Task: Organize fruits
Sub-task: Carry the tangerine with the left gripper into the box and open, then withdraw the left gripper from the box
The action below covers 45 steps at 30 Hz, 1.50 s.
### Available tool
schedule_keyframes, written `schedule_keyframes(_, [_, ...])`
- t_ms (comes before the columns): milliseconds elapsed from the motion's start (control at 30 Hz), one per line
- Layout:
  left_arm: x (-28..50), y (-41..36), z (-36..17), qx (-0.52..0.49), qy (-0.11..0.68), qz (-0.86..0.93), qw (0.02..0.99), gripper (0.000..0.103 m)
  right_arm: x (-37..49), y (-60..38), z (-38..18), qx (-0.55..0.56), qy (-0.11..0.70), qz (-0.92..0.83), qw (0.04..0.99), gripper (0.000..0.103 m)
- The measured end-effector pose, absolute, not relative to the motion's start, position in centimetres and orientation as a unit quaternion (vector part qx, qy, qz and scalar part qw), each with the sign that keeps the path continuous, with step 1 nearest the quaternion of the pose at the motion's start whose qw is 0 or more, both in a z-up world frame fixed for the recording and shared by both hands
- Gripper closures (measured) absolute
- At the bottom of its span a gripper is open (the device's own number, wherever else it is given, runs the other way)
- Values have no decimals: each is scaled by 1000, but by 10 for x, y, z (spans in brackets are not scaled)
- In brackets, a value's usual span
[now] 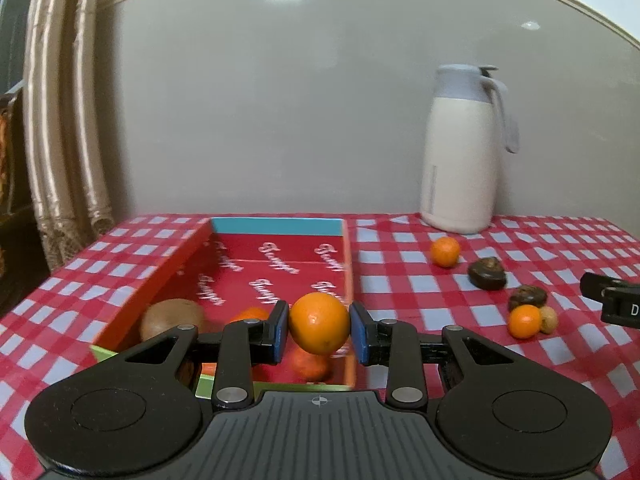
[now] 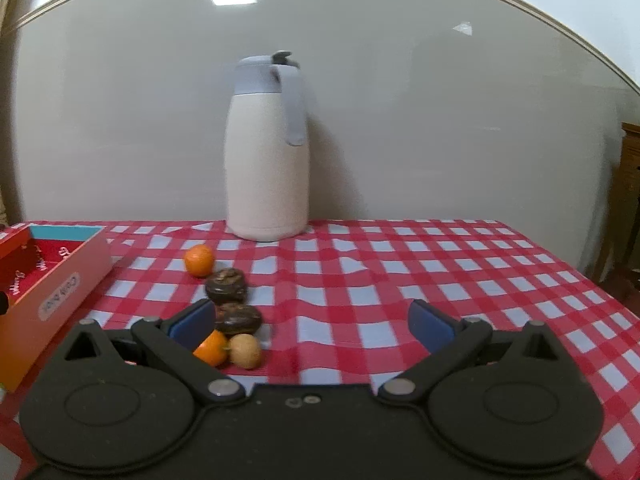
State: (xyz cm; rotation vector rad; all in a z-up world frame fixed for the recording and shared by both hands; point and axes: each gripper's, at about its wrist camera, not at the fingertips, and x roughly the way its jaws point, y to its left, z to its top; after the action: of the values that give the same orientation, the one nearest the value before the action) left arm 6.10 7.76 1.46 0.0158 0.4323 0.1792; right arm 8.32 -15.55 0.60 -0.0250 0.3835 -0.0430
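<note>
One orange (image 1: 319, 323) in left gripper (image 1: 319, 334), above box (image 1: 168, 268)

Tablecloth (image 2: 400, 264): red-and-white checked, smooth with a slight sheen, creased toward the middle. Box (image 1: 176, 264): printed cardboard, glossy inside. Orange (image 1: 319, 323) in the left gripper (image 1: 319, 330): shiny, finely dimpled peel. Gripper bodies: matt black plastic with metal pivot pins; pads (image 2: 430, 326) blue, rubbery-looking. Jug (image 2: 266, 168): satin off-white body, matt grey plastic lid. Kiwi (image 1: 172, 318): dull, fuzzy brown skin. Dark fruits (image 2: 226, 286): rough, faintly glossy.
</note>
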Motion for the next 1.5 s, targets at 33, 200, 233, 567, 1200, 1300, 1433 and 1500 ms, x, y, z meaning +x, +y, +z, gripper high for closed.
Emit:
schedule_keyframes(33, [60, 82, 15, 7, 213, 93, 973, 70, 84, -152, 6, -12, 191, -18, 981, 0])
schedule_keyframes(200, [58, 98, 14, 6, 216, 107, 971, 70, 88, -136, 5, -15, 190, -2, 982, 0])
schedule_keyframes(233, [57, 101, 14, 6, 215, 109, 970, 70, 89, -134, 5, -16, 189, 1, 982, 0])
schedule_keyframes(567, [56, 106, 12, 7, 221, 107, 969, 70, 91, -129, 4, -15, 190, 3, 982, 0])
schedule_keyframes(1200, [50, 102, 11, 26, 224, 115, 967, 70, 86, -140, 7, -4, 183, -11, 983, 0])
schedule_keyframes(1300, [51, 101, 10, 30, 224, 116, 967, 66, 86, -144, 7, -2, 184, -17, 983, 0])
schedule_keyframes(1433, [45, 98, 15, 47, 190, 137, 971, 10, 86, -144, 5, -9, 186, -17, 982, 0])
schedule_keyframes(1500, [44, 97, 18, 49, 178, 141, 973, 6, 87, -144, 5, -11, 189, -11, 982, 0])
